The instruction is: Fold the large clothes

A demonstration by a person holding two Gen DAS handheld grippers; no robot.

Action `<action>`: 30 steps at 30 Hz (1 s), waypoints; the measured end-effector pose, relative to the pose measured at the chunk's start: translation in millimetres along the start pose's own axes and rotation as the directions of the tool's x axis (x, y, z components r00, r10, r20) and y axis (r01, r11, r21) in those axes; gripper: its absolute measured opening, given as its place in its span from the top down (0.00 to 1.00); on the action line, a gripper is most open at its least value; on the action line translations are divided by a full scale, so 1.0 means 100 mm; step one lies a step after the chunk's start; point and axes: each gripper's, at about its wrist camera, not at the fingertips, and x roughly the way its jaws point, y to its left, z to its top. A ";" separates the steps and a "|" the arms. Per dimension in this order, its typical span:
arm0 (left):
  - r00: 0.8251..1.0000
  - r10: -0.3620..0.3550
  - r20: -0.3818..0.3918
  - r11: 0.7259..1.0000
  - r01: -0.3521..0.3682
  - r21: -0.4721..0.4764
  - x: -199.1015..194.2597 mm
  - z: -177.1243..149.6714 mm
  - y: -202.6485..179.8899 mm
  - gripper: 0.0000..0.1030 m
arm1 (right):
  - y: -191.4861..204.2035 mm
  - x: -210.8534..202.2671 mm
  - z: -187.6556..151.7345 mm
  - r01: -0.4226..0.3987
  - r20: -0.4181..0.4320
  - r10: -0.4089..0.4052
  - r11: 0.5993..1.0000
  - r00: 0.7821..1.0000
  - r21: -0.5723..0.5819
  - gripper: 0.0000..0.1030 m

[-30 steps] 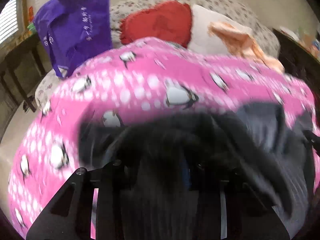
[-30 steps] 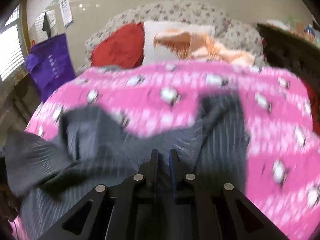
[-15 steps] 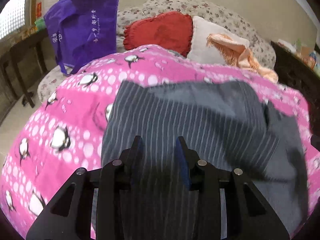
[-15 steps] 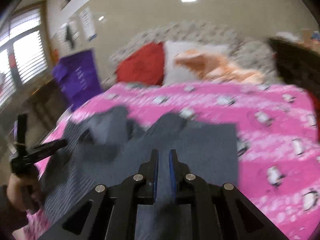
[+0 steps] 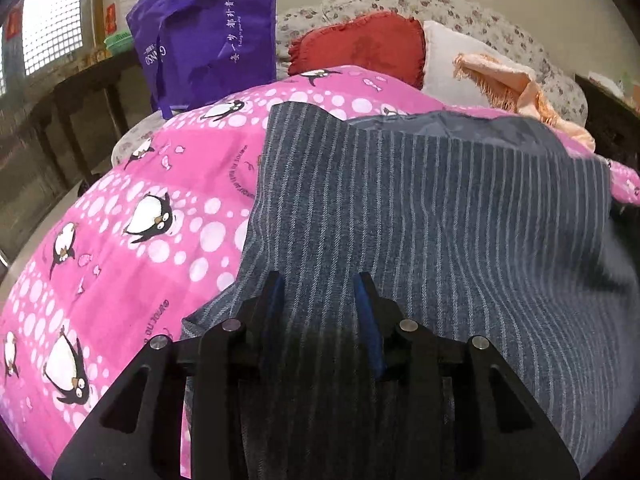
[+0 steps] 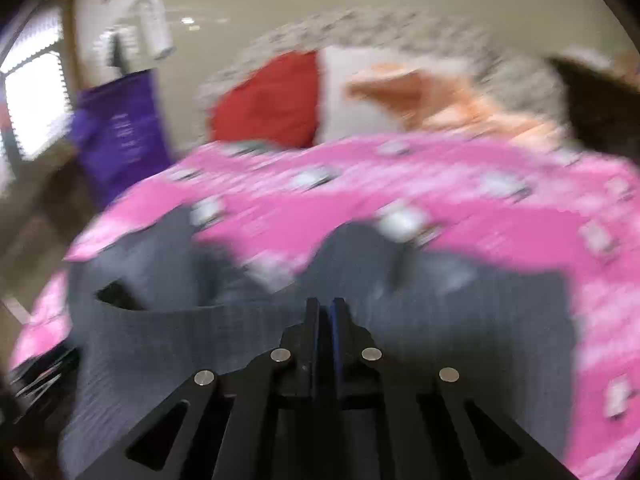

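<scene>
Hovering at the bottom centre of its view, the left gripper (image 5: 318,294) stands wide with nothing between its fingers, the striped grey garment (image 5: 420,216) lying flat beneath, apparently laid out for folding. The right gripper (image 6: 325,316) shows only a narrow slit; whether it pinches cloth, blur hides. Beyond, the pink penguin quilt (image 5: 132,184) supports the garment, and a purple bag (image 5: 208,36) stands upper left.

One striped garment (image 5: 420,220), one purple bag (image 5: 208,36), two cushions (image 5: 360,46)
</scene>
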 end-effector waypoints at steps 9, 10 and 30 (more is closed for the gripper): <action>1.000 -0.012 -0.006 1.000 0.012 -0.017 0.03 -0.01 0.05 0.63 | 0.25 -0.47 -0.19 -0.253 -0.011 0.255 0.954 0.967 -0.163 0.94; 1.000 -0.014 -0.007 1.000 0.014 -0.017 0.04 0.00 0.05 0.63 | 0.34 -0.41 -0.28 -0.245 -0.052 0.239 0.942 0.970 -0.230 0.94; 1.000 0.005 -0.012 1.000 -0.005 -0.005 0.07 0.00 0.02 0.62 | -0.23 -0.29 -0.21 0.027 -0.073 -0.025 0.999 0.997 0.026 0.98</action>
